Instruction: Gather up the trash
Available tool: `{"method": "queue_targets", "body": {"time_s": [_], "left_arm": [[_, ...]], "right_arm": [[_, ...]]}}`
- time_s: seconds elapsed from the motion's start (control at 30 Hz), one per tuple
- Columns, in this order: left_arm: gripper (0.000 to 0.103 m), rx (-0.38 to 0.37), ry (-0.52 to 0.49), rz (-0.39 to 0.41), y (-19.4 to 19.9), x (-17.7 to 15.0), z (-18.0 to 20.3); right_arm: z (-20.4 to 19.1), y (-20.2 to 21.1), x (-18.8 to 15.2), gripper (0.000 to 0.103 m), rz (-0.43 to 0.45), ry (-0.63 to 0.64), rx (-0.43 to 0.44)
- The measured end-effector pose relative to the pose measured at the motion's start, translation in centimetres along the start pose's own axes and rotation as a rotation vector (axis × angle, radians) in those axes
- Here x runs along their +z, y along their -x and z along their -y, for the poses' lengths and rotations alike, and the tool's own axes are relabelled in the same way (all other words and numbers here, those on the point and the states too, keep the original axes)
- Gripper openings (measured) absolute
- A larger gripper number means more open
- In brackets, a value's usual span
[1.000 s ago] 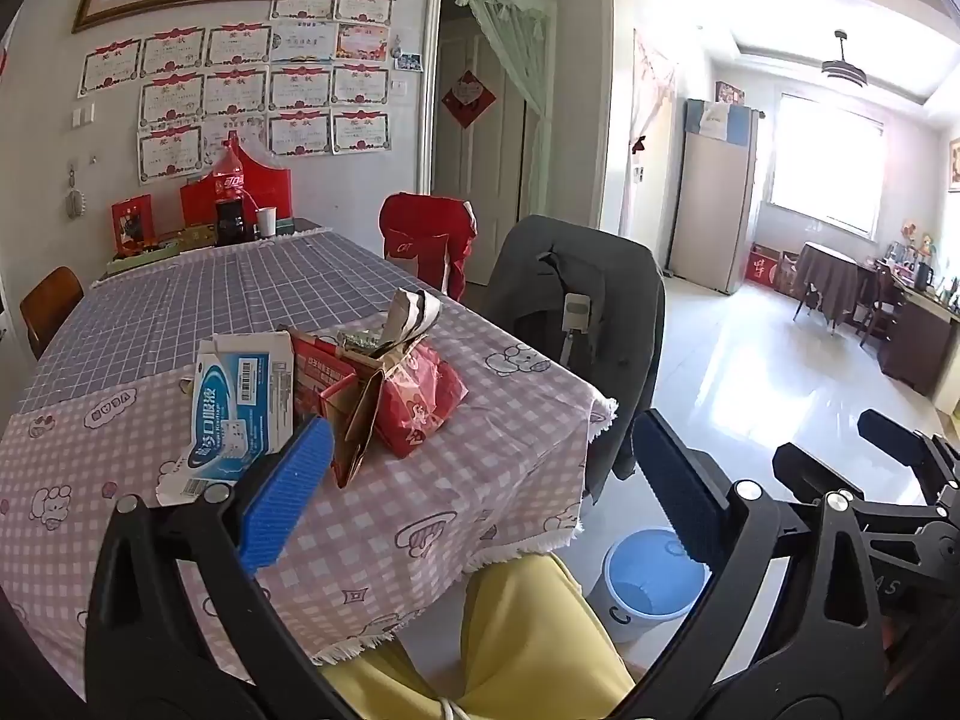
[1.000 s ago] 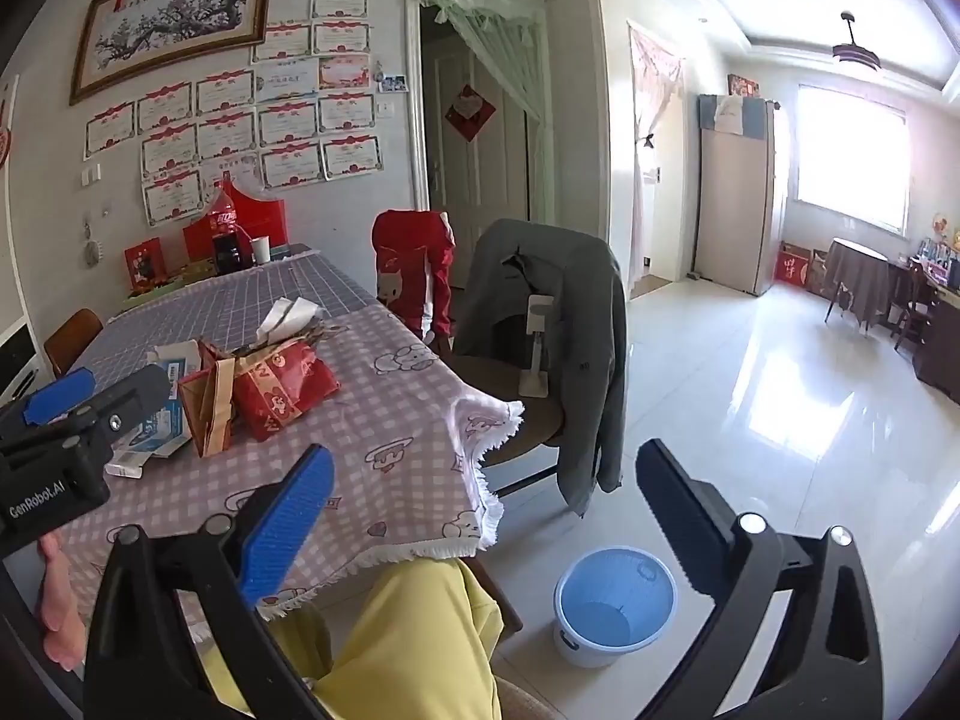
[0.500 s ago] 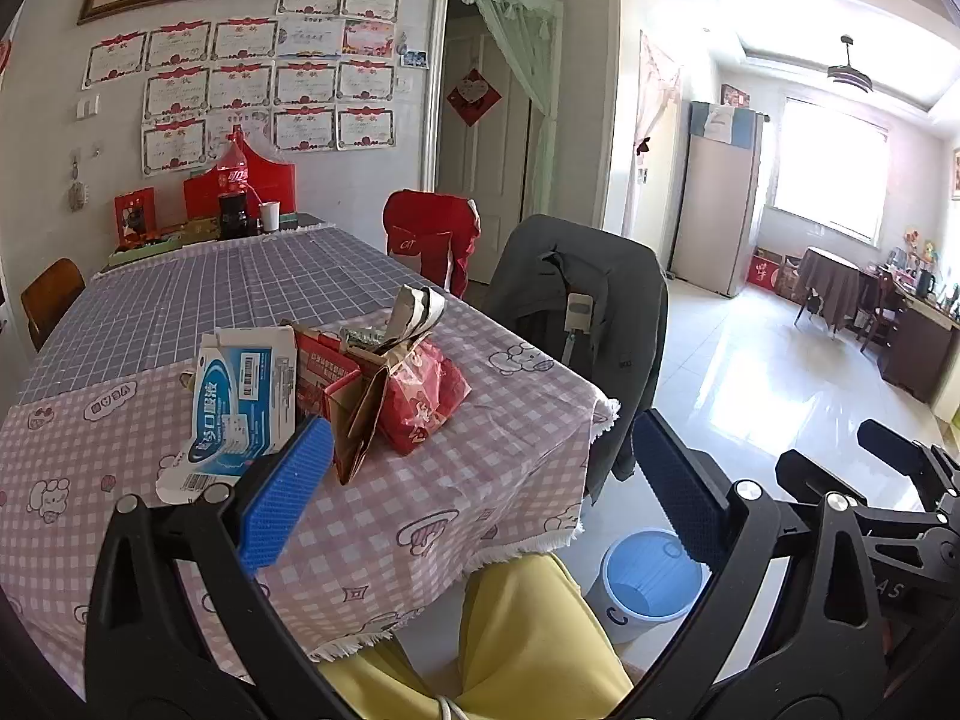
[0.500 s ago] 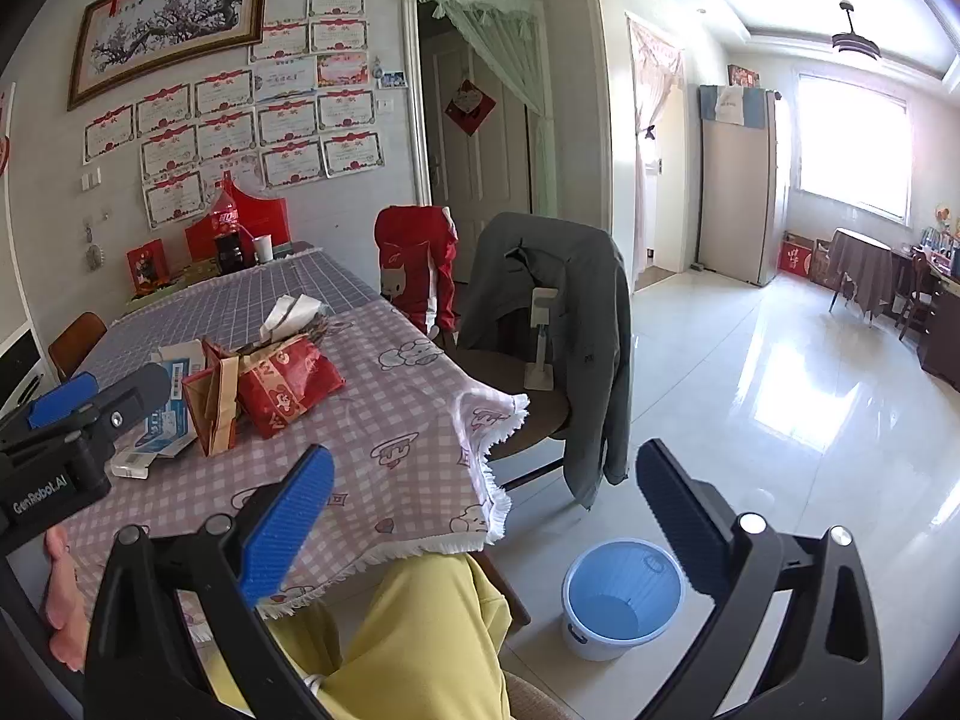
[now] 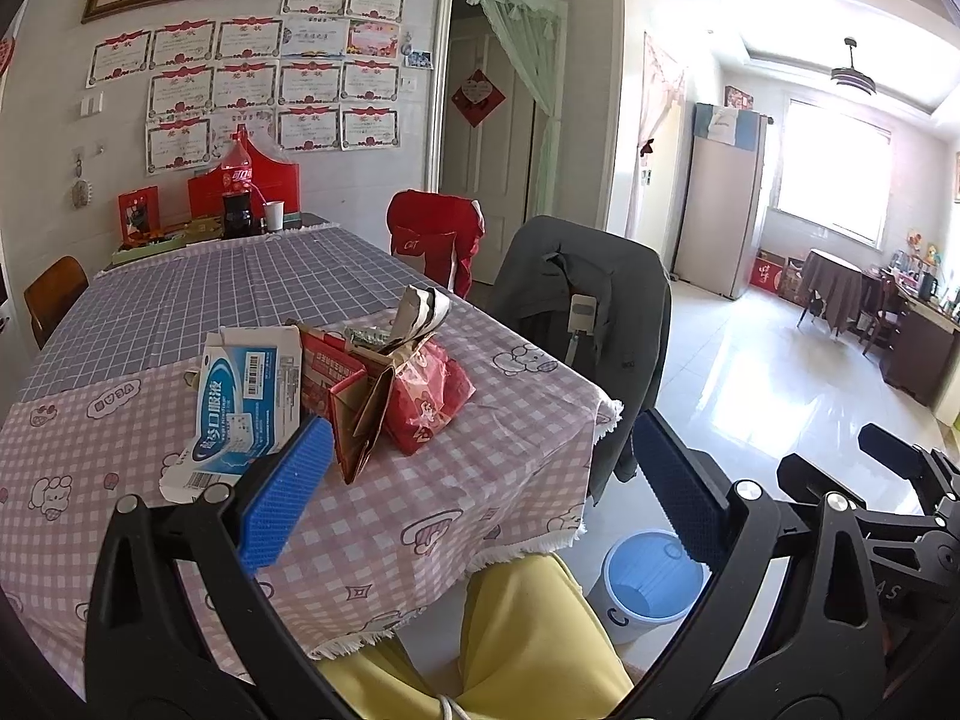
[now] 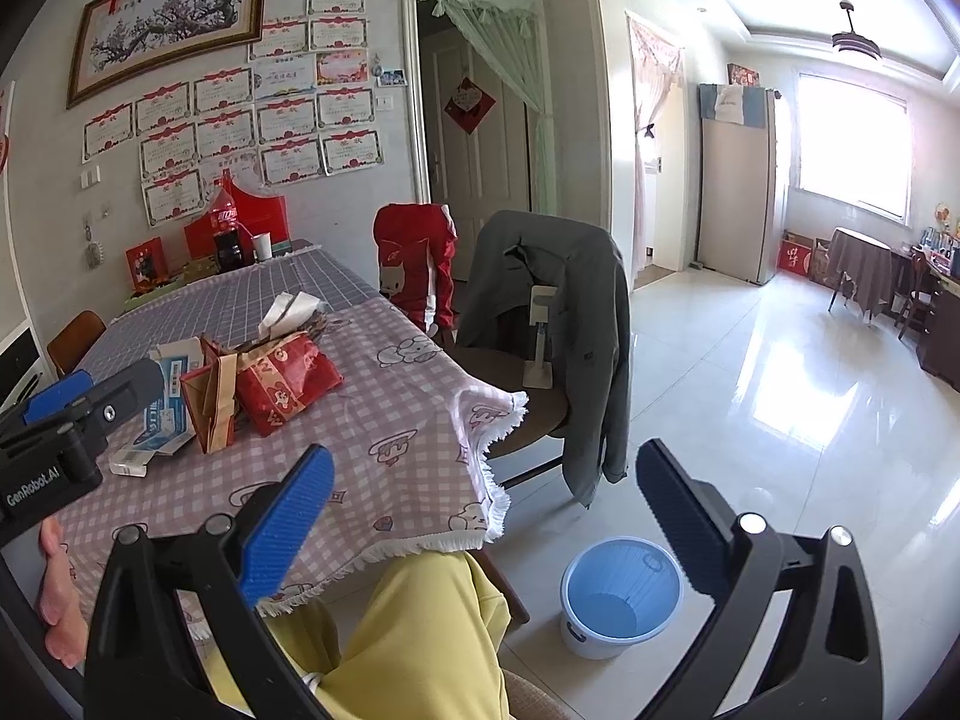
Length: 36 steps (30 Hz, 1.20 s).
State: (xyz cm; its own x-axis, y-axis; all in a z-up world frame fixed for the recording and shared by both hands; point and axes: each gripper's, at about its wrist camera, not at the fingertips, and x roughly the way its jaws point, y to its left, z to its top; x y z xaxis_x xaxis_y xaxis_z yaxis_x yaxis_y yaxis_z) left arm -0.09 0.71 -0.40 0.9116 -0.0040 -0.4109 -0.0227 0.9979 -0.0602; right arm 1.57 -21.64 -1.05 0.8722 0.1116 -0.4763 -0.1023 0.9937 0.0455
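Far left: wall with framed certificates [image 5: 246,96] and a landscape picture [image 6: 168,24]. Below it the table [image 5: 150,312], grey grid cloth at the far end, pink checked cloth [image 5: 456,480] with cartoon prints at the near end, fringe hanging over the edge. Cola bottle [image 5: 237,192] and a white cup [image 5: 273,217] at the far end of the table.

Trash pile sits mid-table on the pink cloth: blue-white carton [image 5: 246,408] flattened on the left, torn brown-red cardboard [image 5: 360,414] touching it, red snack bag [image 5: 426,396] to the right, crumpled paper [image 5: 420,312] on top.

Left gripper [image 5: 474,492] spread wide, holding nothing; its left pad overlaps the carton's lower edge in view, contact can't be confirmed. The pile is ahead and left of its centre.

Right gripper [image 6: 480,522] also spread, empty, near the table's corner; pile well to its left.

Right of table: chair with grey jacket [image 6: 552,324], red-covered chair [image 6: 414,270] behind. Blue bin [image 6: 621,597] on the tiled floor, below the table corner, beside a yellow-trousered leg [image 6: 414,642]. Far right: bright room, fridge [image 6: 738,180], window.
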Motion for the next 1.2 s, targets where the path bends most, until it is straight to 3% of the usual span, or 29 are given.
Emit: {"method": "queue_targets", "body": {"time_s": [1.2], "left_arm": [[0.098,0.013,0.009,-0.002,0.15,0.12,-0.19]], "right_arm": [[0.43,0.04,-0.09,0.099,-0.007,-0.004,-0.013]]}}
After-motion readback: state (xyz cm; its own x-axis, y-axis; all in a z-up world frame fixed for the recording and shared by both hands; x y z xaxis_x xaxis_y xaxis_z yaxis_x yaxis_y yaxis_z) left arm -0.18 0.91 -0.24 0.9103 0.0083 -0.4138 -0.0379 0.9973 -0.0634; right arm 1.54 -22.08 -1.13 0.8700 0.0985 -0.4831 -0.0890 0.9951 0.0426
